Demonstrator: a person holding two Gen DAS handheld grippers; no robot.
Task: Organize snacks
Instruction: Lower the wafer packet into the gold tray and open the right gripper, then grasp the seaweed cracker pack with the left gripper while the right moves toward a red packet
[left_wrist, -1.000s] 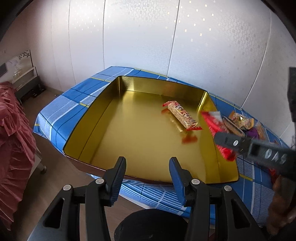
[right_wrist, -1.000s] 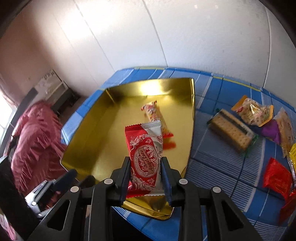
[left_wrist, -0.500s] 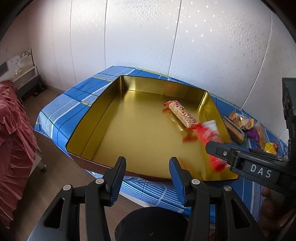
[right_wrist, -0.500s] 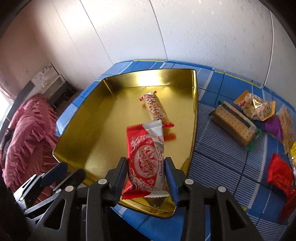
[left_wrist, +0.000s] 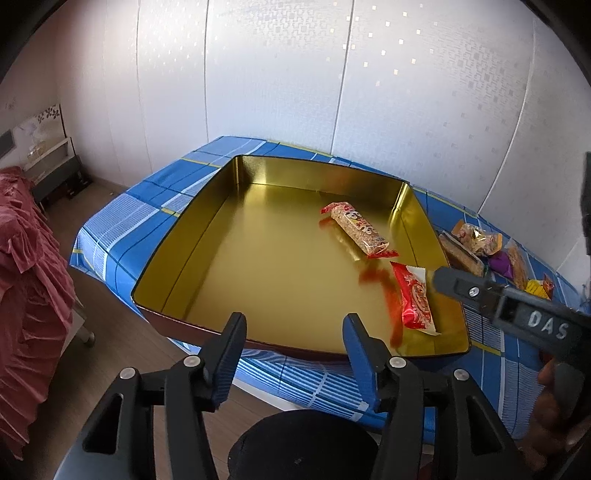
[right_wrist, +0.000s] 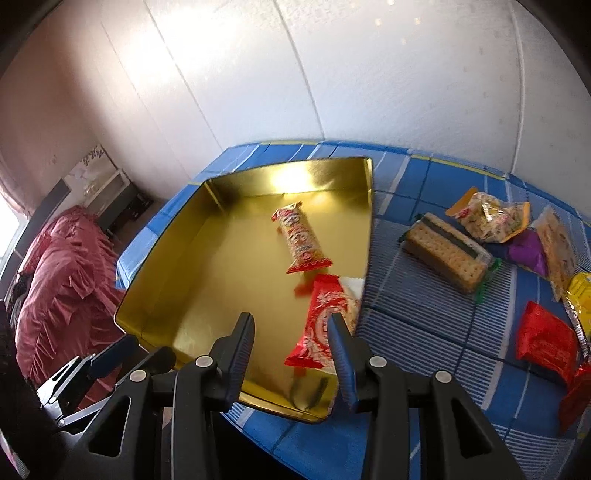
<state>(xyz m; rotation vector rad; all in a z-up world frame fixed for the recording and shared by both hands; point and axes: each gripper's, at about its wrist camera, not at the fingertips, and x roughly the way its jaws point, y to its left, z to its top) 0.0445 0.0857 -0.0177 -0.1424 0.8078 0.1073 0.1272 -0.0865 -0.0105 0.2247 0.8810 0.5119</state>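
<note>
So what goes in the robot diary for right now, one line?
red wafer packet: in gold tin | right gripper: open | left gripper: opening, empty

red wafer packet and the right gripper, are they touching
Apart. In the left wrist view the red wafer packet lies on the gold tin's floor, with bare gold showing between it and the right gripper.

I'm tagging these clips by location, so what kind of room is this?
Probably a bedroom at home: a bed under a ruffled dark-red cover, a low cabinet against the wall, and a small table with a blue checked cloth holding a shallow gold metal tray.
</note>
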